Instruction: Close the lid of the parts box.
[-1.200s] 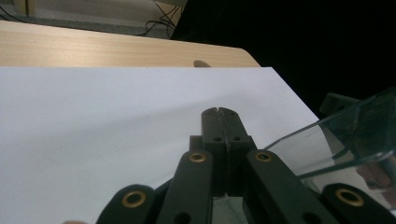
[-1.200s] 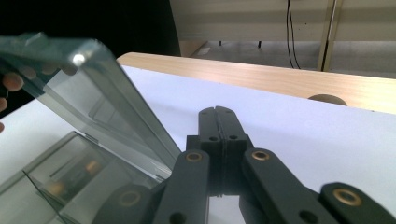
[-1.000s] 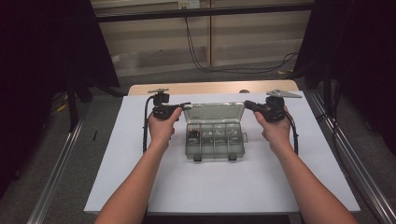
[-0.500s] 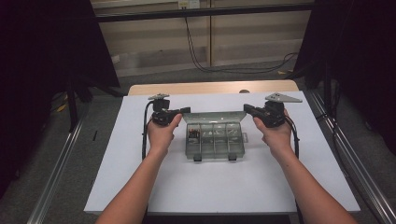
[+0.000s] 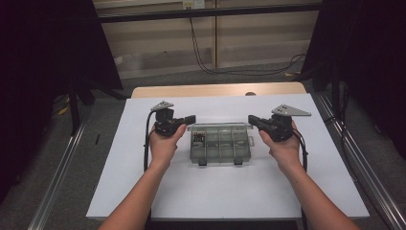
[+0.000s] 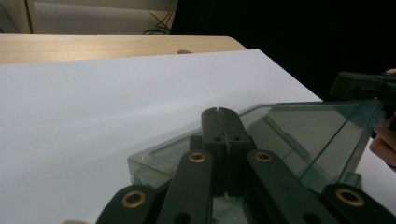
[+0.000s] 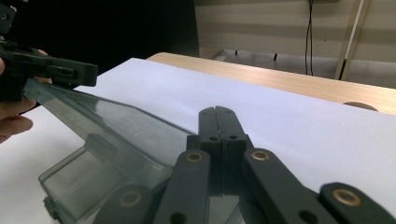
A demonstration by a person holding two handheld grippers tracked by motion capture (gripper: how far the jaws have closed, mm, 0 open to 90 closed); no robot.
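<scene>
A clear plastic compartment box [image 5: 219, 146] lies in the middle of the white board [image 5: 230, 191]. Its hinged lid [image 5: 218, 127] is tilted over it, part way down. My left gripper [image 5: 191, 118] is shut, tips at the lid's left corner. My right gripper [image 5: 250, 119] is shut at the right corner. In the left gripper view the shut jaws [image 6: 218, 112] lie over the slanted lid [image 6: 303, 135], with the other gripper [image 6: 359, 86] beyond. In the right gripper view the shut jaws [image 7: 215, 110] lie over the lid [image 7: 116, 126], with the other gripper [image 7: 51, 70] at its far corner. Nothing is between either pair of jaws.
The board lies on a wooden table [image 5: 215, 90] whose far edge shows behind it. Metal rails [image 5: 57, 177] run along both sides on the floor. Small dark items sit in the box's left compartment [image 5: 198, 139]. Two black latches [image 5: 203, 162] stick out at the box's near edge.
The lid has swung down from standing open toward the near side. Both grippers have moved with it toward the person, staying shut at its corners.
</scene>
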